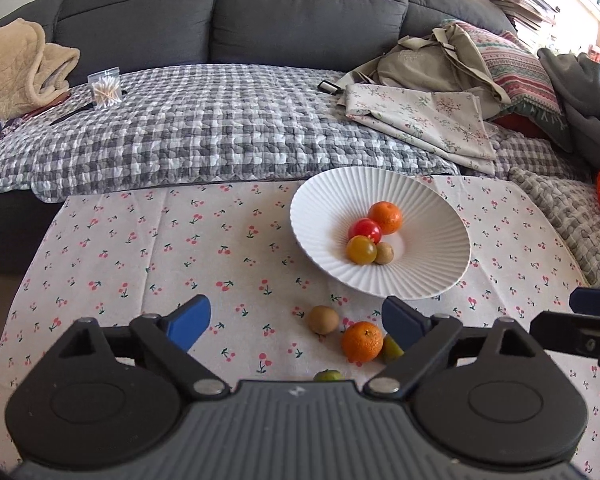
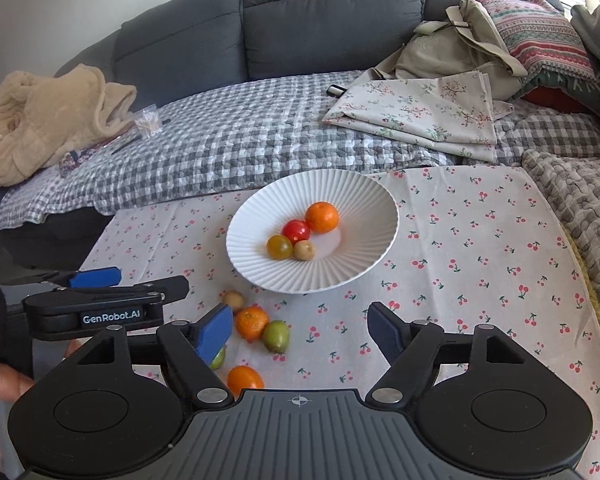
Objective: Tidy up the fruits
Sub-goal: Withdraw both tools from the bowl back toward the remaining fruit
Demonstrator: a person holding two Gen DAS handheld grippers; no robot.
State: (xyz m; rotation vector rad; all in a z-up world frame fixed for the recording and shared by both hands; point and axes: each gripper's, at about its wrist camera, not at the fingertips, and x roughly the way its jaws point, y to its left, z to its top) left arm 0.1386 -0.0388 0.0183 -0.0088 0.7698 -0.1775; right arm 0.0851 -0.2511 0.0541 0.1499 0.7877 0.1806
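Note:
A white ribbed bowl (image 1: 320,200) (image 2: 364,196) on the cherry-print cloth holds an orange mandarin (image 1: 385,217), a red tomato (image 1: 365,230), a yellow tomato (image 1: 361,249) and a small tan fruit (image 1: 384,253). Loose on the cloth nearer me lie a tan fruit (image 1: 323,319) (image 2: 233,299), a mandarin (image 1: 362,341) (image 2: 251,323), a green fruit (image 2: 276,336) and an orange fruit (image 2: 245,380). My left gripper (image 1: 296,322) is open above the loose fruit, with nothing held. My right gripper (image 2: 300,334) is open too and empty, to the right of that fruit.
A grey sofa with a checked quilt (image 1: 204,128) runs behind the table. On it lie a beige blanket (image 1: 16,68), a bag of cotton swabs (image 1: 106,90), folded floral cloth (image 1: 424,120) and cushions (image 1: 516,68). A hand (image 2: 0,388) shows at the left edge.

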